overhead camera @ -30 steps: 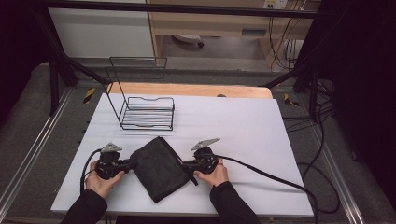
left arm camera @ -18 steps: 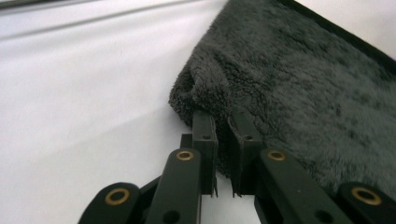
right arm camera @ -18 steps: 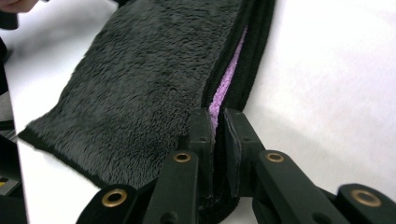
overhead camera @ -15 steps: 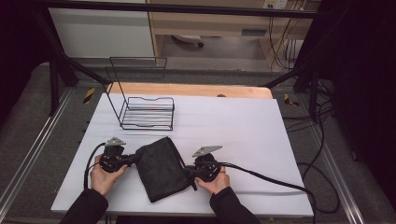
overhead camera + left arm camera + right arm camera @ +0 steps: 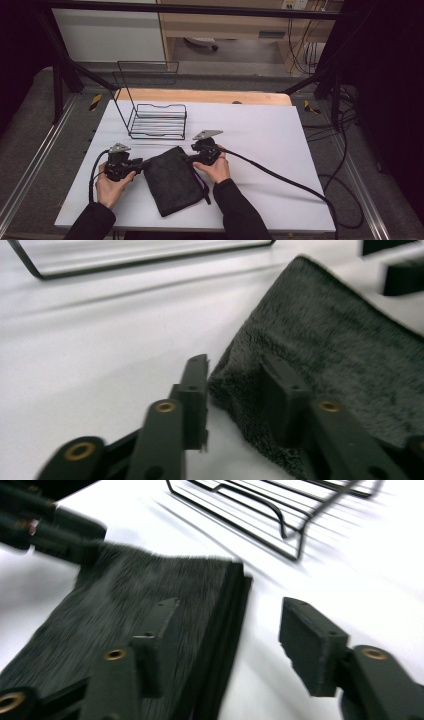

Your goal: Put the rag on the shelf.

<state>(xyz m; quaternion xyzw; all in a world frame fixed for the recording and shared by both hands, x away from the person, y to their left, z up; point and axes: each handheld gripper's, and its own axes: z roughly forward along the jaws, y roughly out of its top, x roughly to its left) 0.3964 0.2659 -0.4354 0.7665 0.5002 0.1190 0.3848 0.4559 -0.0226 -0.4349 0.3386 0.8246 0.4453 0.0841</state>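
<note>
Left hand-held gripper [image 5: 235,375] jaws, just opening, straddle the folded dark cloth [image 5: 340,355] corner.

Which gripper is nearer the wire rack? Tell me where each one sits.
Right. The right gripper is at the folded dark cloth's far right corner, just below the wire rack. The left gripper is at the cloth's left edge, farther off.

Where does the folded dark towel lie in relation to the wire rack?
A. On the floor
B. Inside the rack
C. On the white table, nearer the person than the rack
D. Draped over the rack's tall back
C: the high view shows the folded dark towel flat on the white table, with the wire rack farther from the person.
</note>
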